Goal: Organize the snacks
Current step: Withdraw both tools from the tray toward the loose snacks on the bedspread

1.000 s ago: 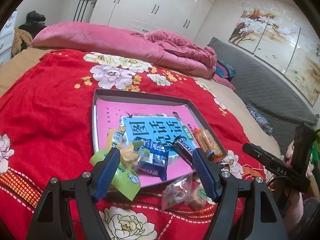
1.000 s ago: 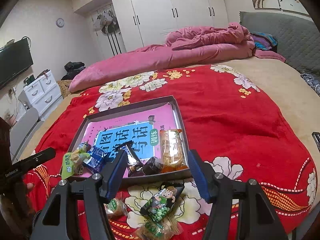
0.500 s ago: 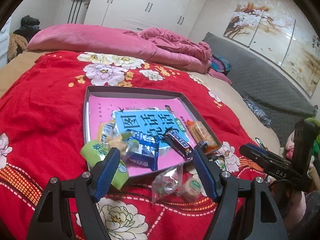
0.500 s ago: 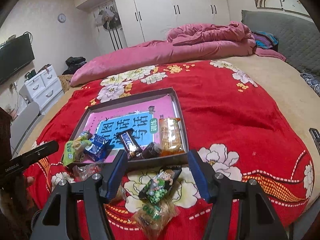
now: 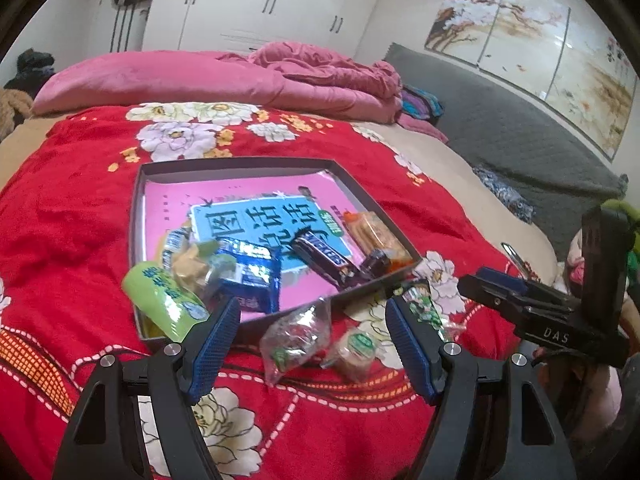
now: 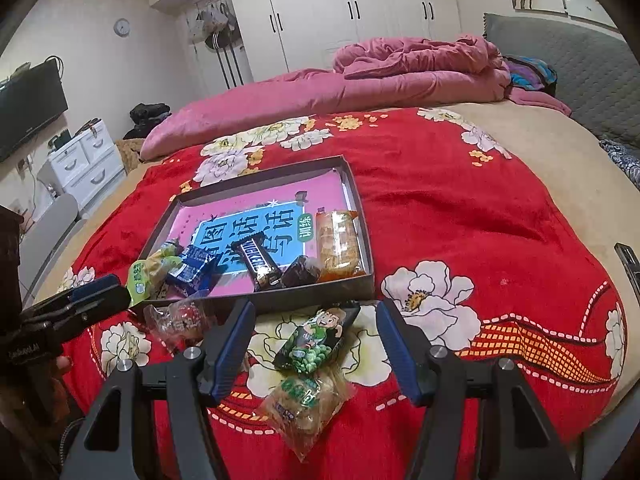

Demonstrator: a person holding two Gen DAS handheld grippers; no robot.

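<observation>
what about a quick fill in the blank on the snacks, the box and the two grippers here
1. The Snickers bar lies ____ the shallow box.
2. The green pea packet lies on the ____ bedspread.
3. Both the left gripper and the right gripper hold ____.

Missing words: inside; red; nothing

The left claw point(image 5: 312, 336) is showing two matte black arms, each ending in a finger faced with a ribbed blue pad point(image 5: 212, 344), and round silver screws are sitting at the joints. The right claw point(image 6: 316, 344) is wearing the same black frame, blue pads and silver screws. From the left wrist view, its black body is carrying white "DAS" lettering.
</observation>
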